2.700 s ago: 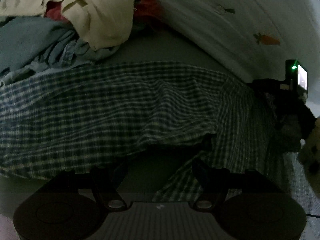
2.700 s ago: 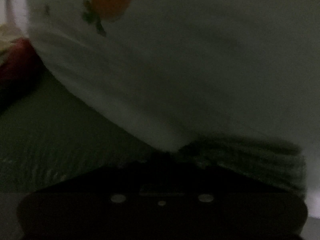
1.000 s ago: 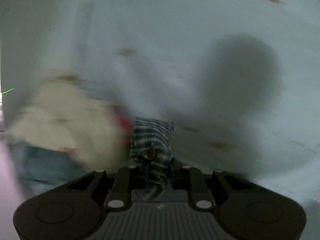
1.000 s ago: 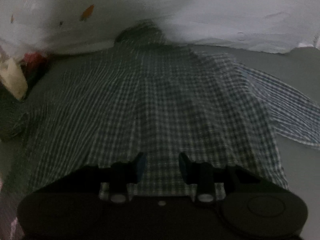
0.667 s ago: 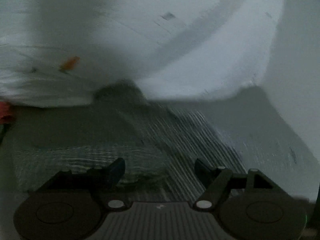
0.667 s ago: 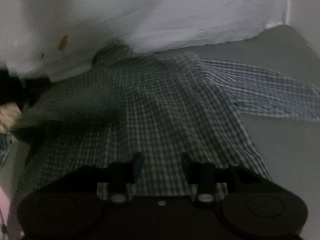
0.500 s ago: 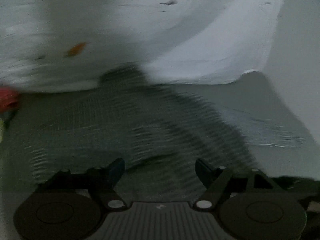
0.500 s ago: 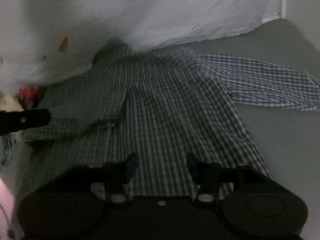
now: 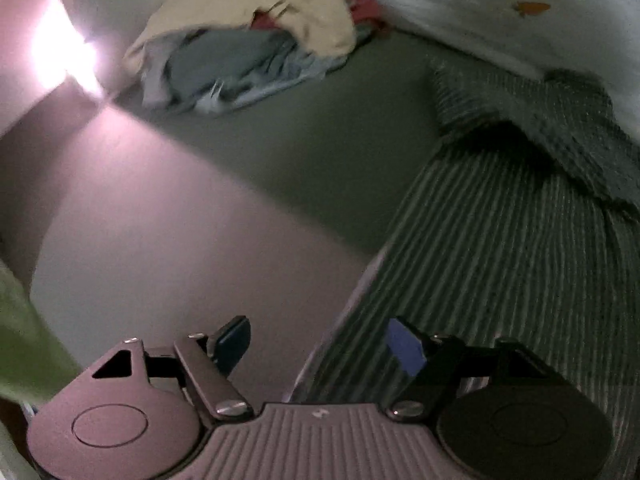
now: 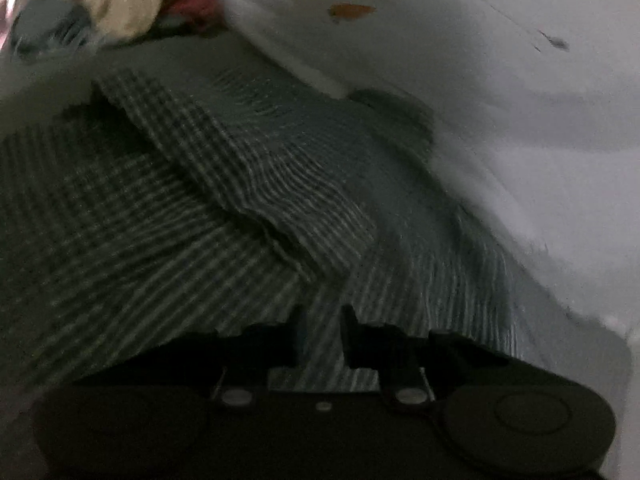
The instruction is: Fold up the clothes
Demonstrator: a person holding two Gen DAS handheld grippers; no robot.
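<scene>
A dark green-and-white checked shirt (image 9: 520, 240) lies spread on the bed, its left sleeve folded over the body (image 10: 256, 168). My left gripper (image 9: 320, 344) is open and empty at the shirt's left bottom edge, one finger over bare sheet, the other over the cloth. My right gripper (image 10: 320, 320) is low over the shirt's right part, jaws narrowed with a strip of checked cloth (image 10: 320, 344) showing between them. Both views are dim and blurred.
A heap of unfolded clothes (image 9: 248, 40), cream, blue and red, lies at the far left; it also shows in the right wrist view (image 10: 104, 4). A white duvet with carrot prints (image 9: 500, 12) (image 10: 480, 80) borders the shirt's far side. Grey sheet (image 9: 200, 200) lies left of the shirt.
My left gripper let go of the sleeve, which now lies folded over the shirt body, and swung to the shirt's left bottom edge. My right gripper moved right and narrowed over the cloth.
</scene>
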